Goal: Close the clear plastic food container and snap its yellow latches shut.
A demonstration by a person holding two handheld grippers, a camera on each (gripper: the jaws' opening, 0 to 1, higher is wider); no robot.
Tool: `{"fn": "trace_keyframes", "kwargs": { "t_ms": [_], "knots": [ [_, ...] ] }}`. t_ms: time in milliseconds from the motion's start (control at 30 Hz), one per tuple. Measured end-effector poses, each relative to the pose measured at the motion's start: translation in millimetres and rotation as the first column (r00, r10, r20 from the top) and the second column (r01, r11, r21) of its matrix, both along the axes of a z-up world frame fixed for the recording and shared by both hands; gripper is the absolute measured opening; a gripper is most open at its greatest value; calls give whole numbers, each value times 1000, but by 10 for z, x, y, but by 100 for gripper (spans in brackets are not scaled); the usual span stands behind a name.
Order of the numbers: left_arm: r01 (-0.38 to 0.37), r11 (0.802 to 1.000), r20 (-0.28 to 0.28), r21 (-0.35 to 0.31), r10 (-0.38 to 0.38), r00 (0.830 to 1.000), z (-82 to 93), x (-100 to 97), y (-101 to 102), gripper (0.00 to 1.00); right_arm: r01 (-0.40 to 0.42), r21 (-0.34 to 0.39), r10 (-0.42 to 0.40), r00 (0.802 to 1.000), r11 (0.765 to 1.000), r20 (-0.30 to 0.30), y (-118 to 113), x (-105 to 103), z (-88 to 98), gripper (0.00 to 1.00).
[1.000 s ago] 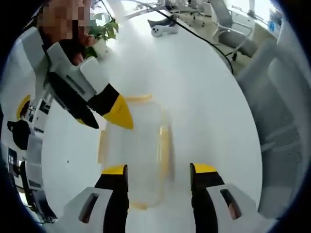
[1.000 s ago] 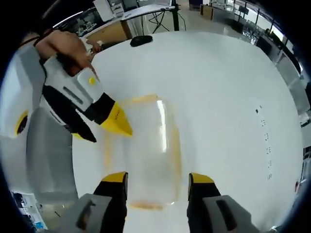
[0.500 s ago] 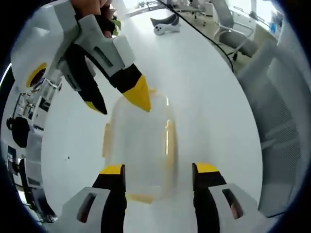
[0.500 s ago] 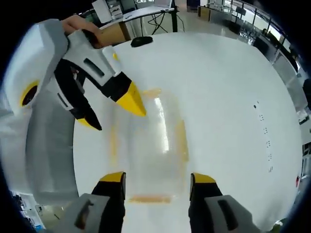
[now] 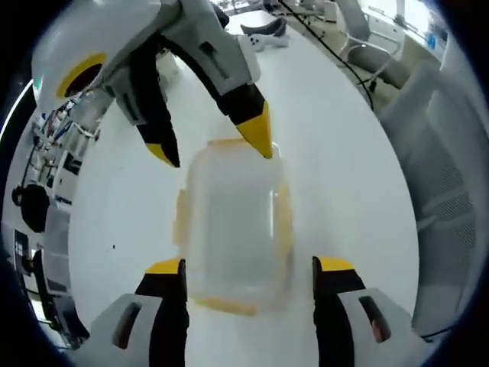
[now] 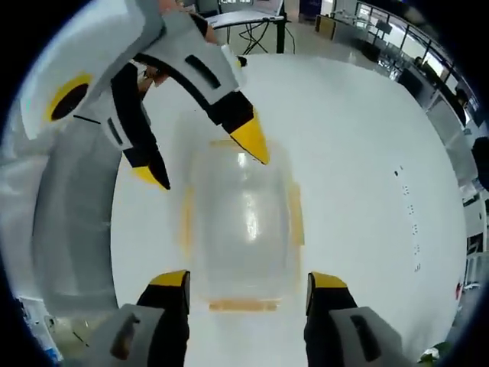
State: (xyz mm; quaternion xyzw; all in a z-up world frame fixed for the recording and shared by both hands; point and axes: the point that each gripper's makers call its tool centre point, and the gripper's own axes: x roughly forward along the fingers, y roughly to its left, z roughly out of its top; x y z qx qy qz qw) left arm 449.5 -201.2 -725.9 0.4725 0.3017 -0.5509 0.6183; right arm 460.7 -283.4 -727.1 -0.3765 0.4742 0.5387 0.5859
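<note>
A clear plastic food container (image 5: 233, 222) with its lid on lies on the white table (image 5: 336, 130); yellow latches (image 5: 284, 222) line its sides and ends. My left gripper (image 5: 250, 267) is open, its jaws standing either side of the container's near end. In the left gripper view, the right gripper (image 5: 212, 149) reaches in from the upper left, open, one yellow tip over the container's far edge. The right gripper view shows the same container (image 6: 241, 222) and a latch (image 6: 238, 305), with my right gripper (image 6: 249, 279) open astride the near end. The left gripper (image 6: 202, 160) hangs open over the far end.
A grey mesh chair (image 5: 443, 153) stands beyond the table's right edge in the left gripper view, and a white object (image 5: 263, 34) with a black cable lies far back. Another grey chair (image 6: 69, 229) sits at the left in the right gripper view, with desks (image 6: 252, 15) behind.
Both grippers have moved in over the container, which now looks larger. In each view the opposite gripper has swung from the upper left to above the container's far end.
</note>
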Motion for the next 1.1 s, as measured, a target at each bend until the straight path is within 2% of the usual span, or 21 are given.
{"fn": "trace_keyframes", "kwargs": {
  "t_ms": [267,533,767,900,1100],
  "knots": [
    [-12,1000,-9,13,12,1000,-51,78,57,71,-6,12,6,1000,1000,15,-3,-85,-39,69],
    [-18,998,-1,57,18,1000,-193,136,107,79,-14,10,13,997,1000,70,14,-83,-115,78],
    [-25,997,7,67,24,1000,-254,193,81,80,-16,2,15,995,1000,100,-3,-67,-195,79],
    [-49,996,-9,69,50,999,-300,217,75,83,-6,3,6,993,1000,118,3,-40,-217,78],
    [-28,995,-1,98,28,1000,-377,230,98,84,-15,-10,16,990,1000,138,1,-32,-282,76]
  ]
}}
